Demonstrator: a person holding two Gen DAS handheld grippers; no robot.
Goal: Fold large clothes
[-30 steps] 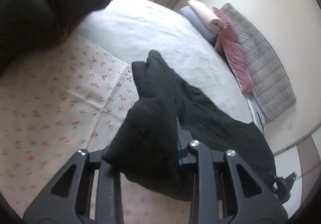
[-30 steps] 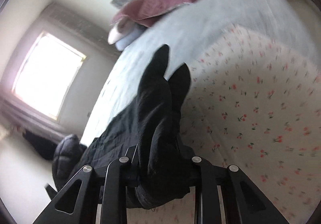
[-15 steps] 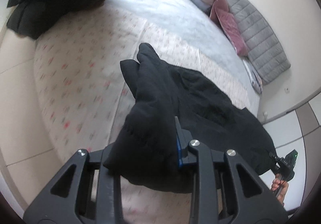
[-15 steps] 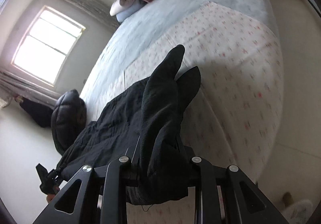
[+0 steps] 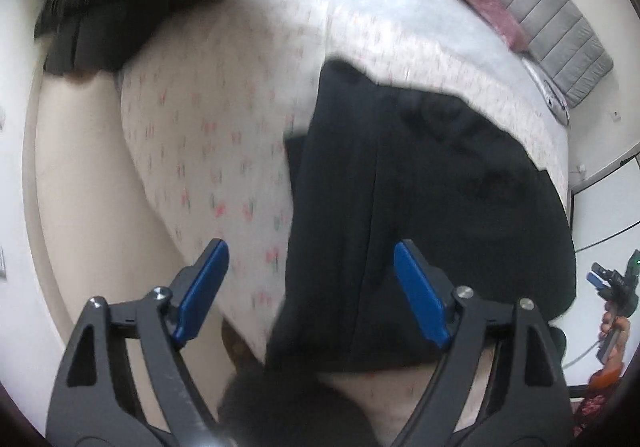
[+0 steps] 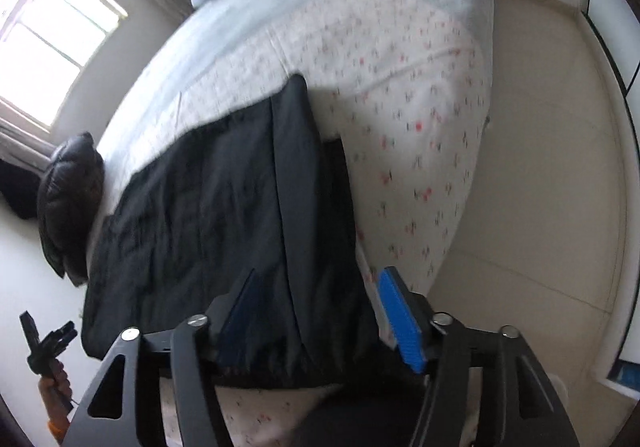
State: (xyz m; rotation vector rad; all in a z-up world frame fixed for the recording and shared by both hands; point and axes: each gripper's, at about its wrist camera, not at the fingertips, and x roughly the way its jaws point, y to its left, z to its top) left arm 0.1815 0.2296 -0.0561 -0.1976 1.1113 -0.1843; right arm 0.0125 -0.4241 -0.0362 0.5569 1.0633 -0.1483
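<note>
The left gripper is pointing steeply downward, its blue-padded jaws opening wide, gripping nothing. The right gripper is angling down likewise, its jaws opening too, pads clear of any contact.

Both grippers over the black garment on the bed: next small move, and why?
Probably lift both grippers clear. The left gripper and right gripper are opening, pads off the cloth. The black garment lies doubled on the floral sheet, near edge between the jaws, so this fold looks laid.
</note>
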